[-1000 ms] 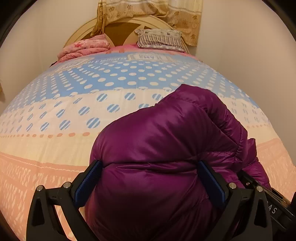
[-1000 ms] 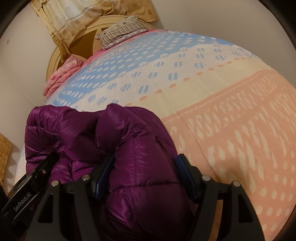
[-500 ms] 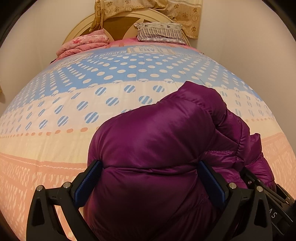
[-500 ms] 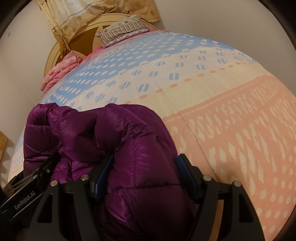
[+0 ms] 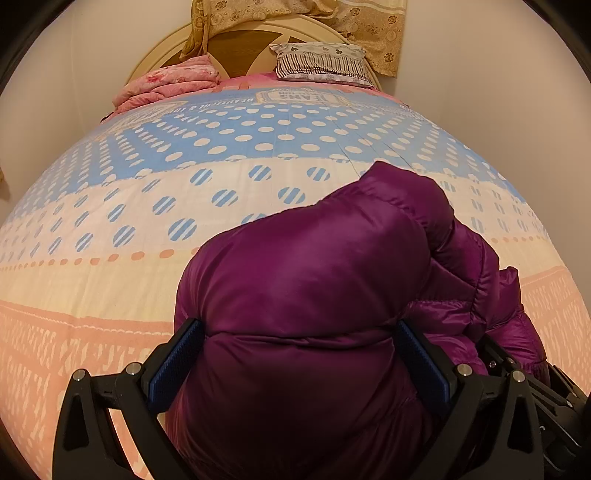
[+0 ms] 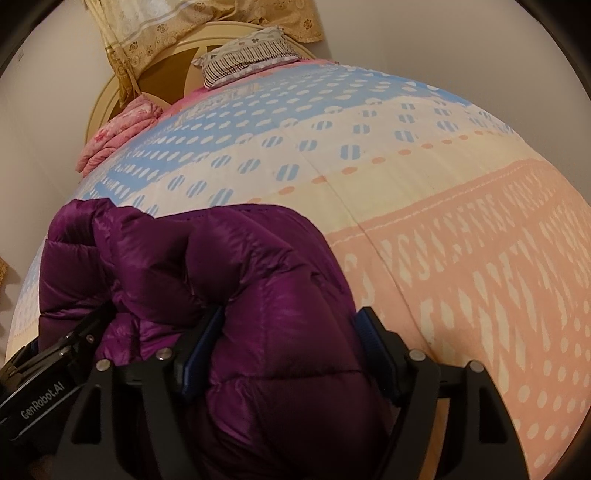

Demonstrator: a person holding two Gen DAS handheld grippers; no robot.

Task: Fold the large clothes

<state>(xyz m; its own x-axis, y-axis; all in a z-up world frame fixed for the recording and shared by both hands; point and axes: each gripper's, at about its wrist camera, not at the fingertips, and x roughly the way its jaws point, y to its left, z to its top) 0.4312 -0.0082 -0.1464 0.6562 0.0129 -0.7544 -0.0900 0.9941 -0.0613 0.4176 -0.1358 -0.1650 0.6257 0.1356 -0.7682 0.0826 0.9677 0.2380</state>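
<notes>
While clamped: both claws, jacket (image 5: 314, 295).

Puffer jacket (image 5: 314, 295): glossy purple quilted nylon. Bedspread (image 5: 110, 221): matt printed cotton. Left gripper (image 5: 299, 354) pads (image 5: 173, 362): ribbed blue rubber, matt black plastic frame.

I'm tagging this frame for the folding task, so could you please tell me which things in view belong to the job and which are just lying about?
Part of the job:
- purple puffer jacket
- left gripper, jaws clamped on the jacket
- right gripper, jaws clamped on it too
- patterned bedspread, the folding surface

Lying about:
- striped pillow
- pink quilt
- curtain
- headboard
</notes>
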